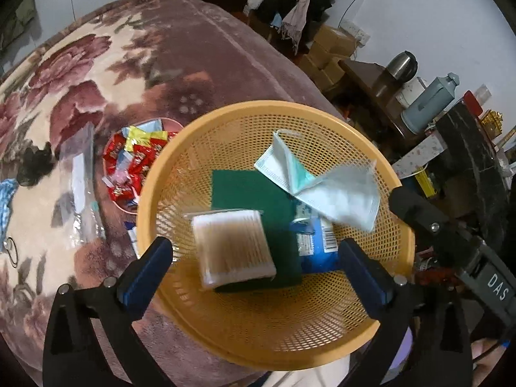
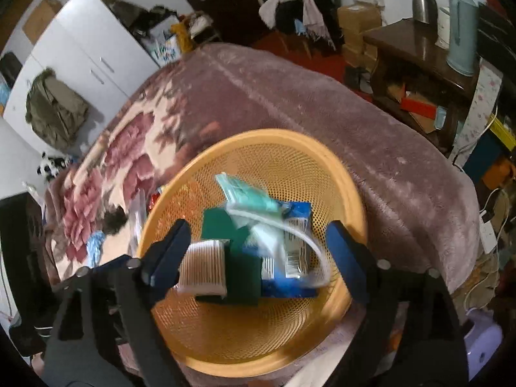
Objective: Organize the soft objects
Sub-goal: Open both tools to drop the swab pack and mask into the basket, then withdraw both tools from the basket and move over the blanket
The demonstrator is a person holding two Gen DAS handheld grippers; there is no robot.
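Observation:
An orange mesh basket sits on a floral blanket. Inside lie a pack of cotton swabs, a green pad, a blue packet and a pale blue face mask. My left gripper hovers open over the basket, its fingers wide of the swab pack and touching nothing. My right gripper is also open above the basket, with the blurred mask and packet below the gap.
A pink bowl of red candy wrappers and a clear plastic bag lie left of the basket on the blanket. A dark side table with a thermos stands at the right. A white wardrobe is behind the bed.

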